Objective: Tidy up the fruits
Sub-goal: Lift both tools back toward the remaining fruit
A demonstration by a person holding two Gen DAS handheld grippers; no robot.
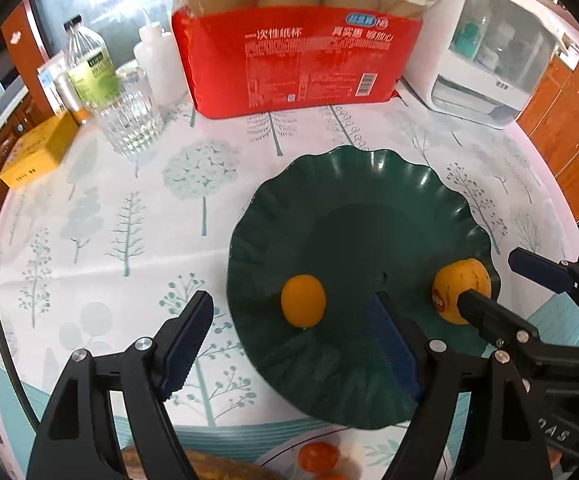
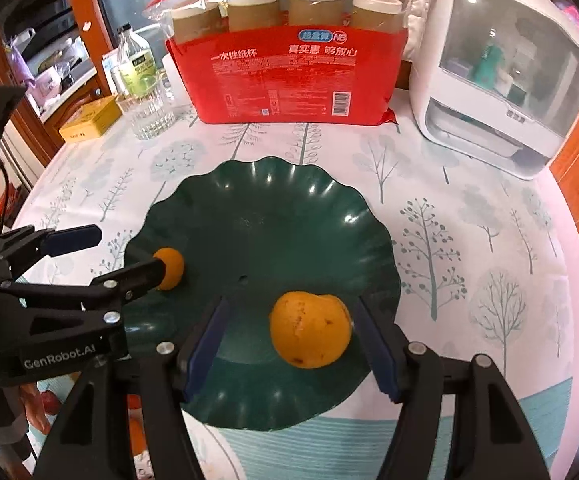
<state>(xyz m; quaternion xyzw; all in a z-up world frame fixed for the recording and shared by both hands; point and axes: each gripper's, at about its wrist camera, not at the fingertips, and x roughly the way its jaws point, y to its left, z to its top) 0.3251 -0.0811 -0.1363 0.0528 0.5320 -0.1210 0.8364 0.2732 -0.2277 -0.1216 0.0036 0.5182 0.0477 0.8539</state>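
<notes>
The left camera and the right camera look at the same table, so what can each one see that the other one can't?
Only the left view shows a sticker on the big orange, a white squeeze bottle, and a white plate with a small red-orange fruit at the bottom edge.

Only the right view shows the big orange's speckled top and the lettering on the left gripper.

Both show the green plate, big orange, small orange, red cup pack, glass, yellow box and white appliance. Both grippers' jaws are open.
</notes>
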